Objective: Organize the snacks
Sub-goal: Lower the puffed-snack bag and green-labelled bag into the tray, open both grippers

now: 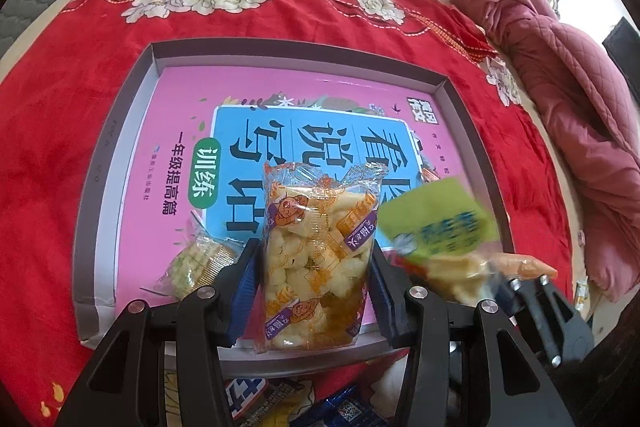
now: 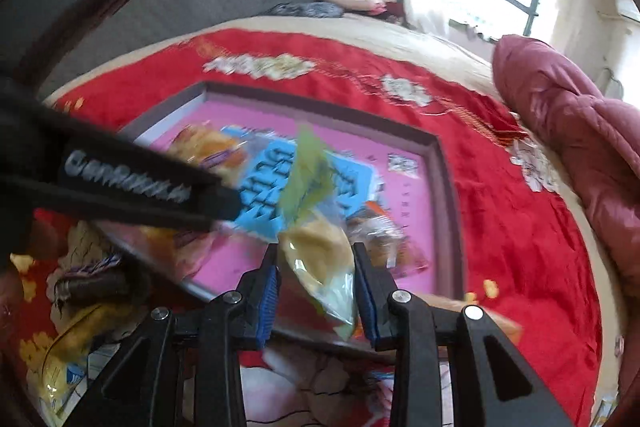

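A red blanket (image 1: pixel 328 27) covered the bed, and on it lay a shallow grey box (image 1: pixel 120 131) lined with a pink book (image 1: pixel 176 107). Over the box's near edge the left gripper (image 1: pixel 312 259) was closed on a clear puff bag (image 1: pixel 316 251), pads pressed to both its sides, holding it upright above the book. Just to its right, the right gripper (image 2: pixel 316 291) was clamped on a green-topped bag (image 2: pixel 316 259), blurred in both views. Two more snacks already lay in the box: a cracker pack (image 1: pixel 200 263) at the near left and an orange pack (image 1: pixel 528 265) at the near right. The step in hand looked like loading the box, both grippers carrying at once. Next, each bag probably needed lowering onto bare book, clear of the lying packs, before the jaws parted; loose snacks below the box still waited.
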A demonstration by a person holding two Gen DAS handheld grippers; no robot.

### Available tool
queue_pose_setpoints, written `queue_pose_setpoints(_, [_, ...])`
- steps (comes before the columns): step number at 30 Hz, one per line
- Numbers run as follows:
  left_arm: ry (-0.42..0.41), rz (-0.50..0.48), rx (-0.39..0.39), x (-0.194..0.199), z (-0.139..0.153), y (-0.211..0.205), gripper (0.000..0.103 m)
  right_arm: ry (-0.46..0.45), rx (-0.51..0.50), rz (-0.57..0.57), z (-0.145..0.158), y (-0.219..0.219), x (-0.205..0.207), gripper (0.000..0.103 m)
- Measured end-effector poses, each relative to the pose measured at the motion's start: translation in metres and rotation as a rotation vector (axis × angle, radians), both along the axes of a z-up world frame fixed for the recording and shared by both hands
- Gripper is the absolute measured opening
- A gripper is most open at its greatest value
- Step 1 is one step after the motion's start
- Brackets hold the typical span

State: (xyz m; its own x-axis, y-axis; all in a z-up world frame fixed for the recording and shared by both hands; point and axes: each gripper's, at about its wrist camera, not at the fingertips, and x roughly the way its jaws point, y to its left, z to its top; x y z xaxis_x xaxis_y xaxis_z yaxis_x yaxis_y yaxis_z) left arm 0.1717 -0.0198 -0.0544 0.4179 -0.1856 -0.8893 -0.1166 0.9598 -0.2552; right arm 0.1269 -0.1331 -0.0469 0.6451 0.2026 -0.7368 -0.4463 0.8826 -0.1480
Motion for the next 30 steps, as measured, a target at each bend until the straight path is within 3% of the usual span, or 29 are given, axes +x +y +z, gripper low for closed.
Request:
queue_pose_setpoints(10, [0.007, -0.001, -0.001, 0.0, -0.002, -0.001, 0.052, 0.021, 0.02, -0.057, -0.003, -0.011, 0.007, 0.036])
queue_pose_setpoints(15, [0.009, -0.005, 0.013, 0.001, -0.002, -0.003, 0.052, 0.03, 0.028, -0.092, -0.004, -0.018, 0.012, 0.049])
queue_pose_setpoints(18, [0.01, -0.007, 0.021, 0.001, -0.002, -0.003, 0.053, 0.04, 0.04, -0.109, -0.004, -0.023, 0.014, 0.052])
queue_pose_setpoints(22, [-0.003, -0.009, 0.031, 0.002, 0.003, -0.003, 0.059, 0.058, 0.057, -0.119, -0.005, -0.026, 0.016, 0.054])
queue_pose_setpoints(30, [-0.014, -0.009, 0.028, 0.001, 0.009, -0.002, 0.06, 0.068, 0.059, -0.122, -0.002, -0.03, 0.014, 0.054])
